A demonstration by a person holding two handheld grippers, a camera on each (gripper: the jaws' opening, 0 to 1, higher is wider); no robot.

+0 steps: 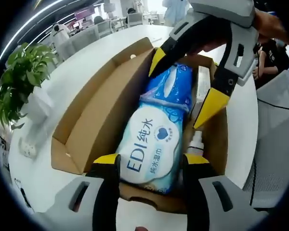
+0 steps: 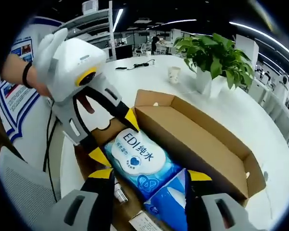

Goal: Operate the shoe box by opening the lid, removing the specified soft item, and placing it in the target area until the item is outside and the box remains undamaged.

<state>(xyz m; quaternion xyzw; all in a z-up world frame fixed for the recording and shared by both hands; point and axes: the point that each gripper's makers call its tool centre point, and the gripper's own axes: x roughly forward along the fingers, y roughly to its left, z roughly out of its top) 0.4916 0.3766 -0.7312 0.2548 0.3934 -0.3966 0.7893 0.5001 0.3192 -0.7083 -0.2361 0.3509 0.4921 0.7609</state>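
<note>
Looking down into open brown cardboard shoe box (image 1: 94, 122) w/ lid flap folded back, sitting on round white tabletop (image 1: 82, 62). Lying inside box: soft blue-and-white wet-wipes pack (image 1: 154, 139) printed "EDI", filling most of the length, w/ a small white bottle (image 1: 196, 142) squeezed beside it along box wall. Straddling pack's near end w/ left gripper (image 1: 151, 166), yellow-tipped jaws spread wide, one each side, not squeezing. Coming in from far end: right gripper (image 1: 183, 91), jaws also wide apart over pack's other end. Same from right gripper view: right gripper (image 2: 151, 175) flanking pack (image 2: 144, 166), left gripper (image 2: 113, 137) opposite. Sitting near tabletop's edge: green potted plant (image 2: 214, 57) in white pot, plus white paper cup (image 2: 174, 74).
</note>
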